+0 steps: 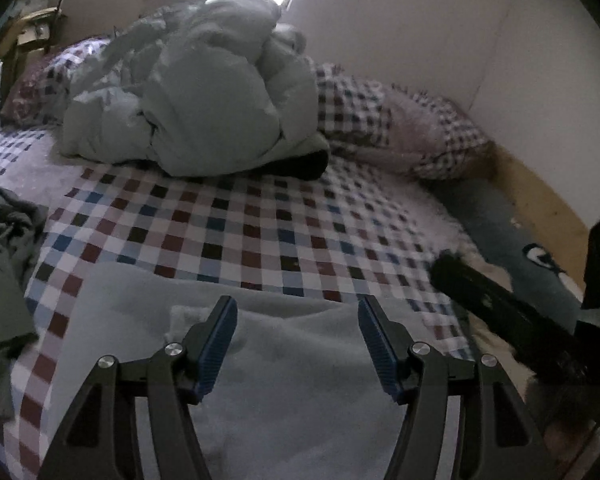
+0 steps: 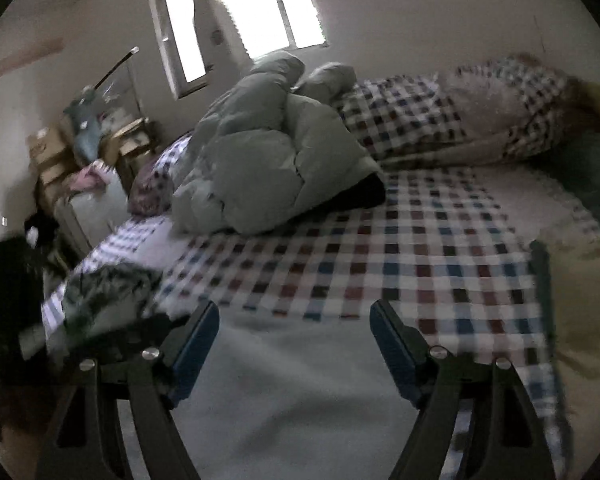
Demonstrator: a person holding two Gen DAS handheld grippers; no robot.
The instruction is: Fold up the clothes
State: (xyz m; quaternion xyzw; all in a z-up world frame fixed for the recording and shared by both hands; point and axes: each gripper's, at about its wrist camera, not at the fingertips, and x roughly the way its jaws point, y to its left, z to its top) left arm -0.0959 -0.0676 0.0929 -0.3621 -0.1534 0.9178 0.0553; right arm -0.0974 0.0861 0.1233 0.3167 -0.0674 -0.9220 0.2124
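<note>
- The pale grey-blue garment (image 1: 292, 360) lay spread flat at the near edge of the bed (image 1: 260, 232), on the checked sheet, directly under both grippers; its kind, whether top or trousers, could not be told.
- The left gripper (image 1: 298, 344) hovered over it with its jaws standing apart, nothing between the blue pads, and no cloth pinched.
- The right gripper (image 2: 294, 346) also showed jaws spread wide and empty above the same cloth (image 2: 284, 380); whether the tips touched the fabric could not be told.
- The fabric looked soft, limp and fleecy, probably light: it should drape and sag once lifted, and a single-point grip would likely let it bunch.
- Best holds, by my judgement, would be the far edge or far corners of the garment, one per gripper, pinching a small ridge of cloth so the sheet underneath is not caught too.
- A crumpled dark green garment (image 1: 4, 248) lay at the left edge of the bed, apart from the pale one.
- A bulky grey-green duvet (image 1: 204, 92) was heaped at the far side, well apart, beside a checked pillow (image 1: 420, 136) on the far right.
</note>
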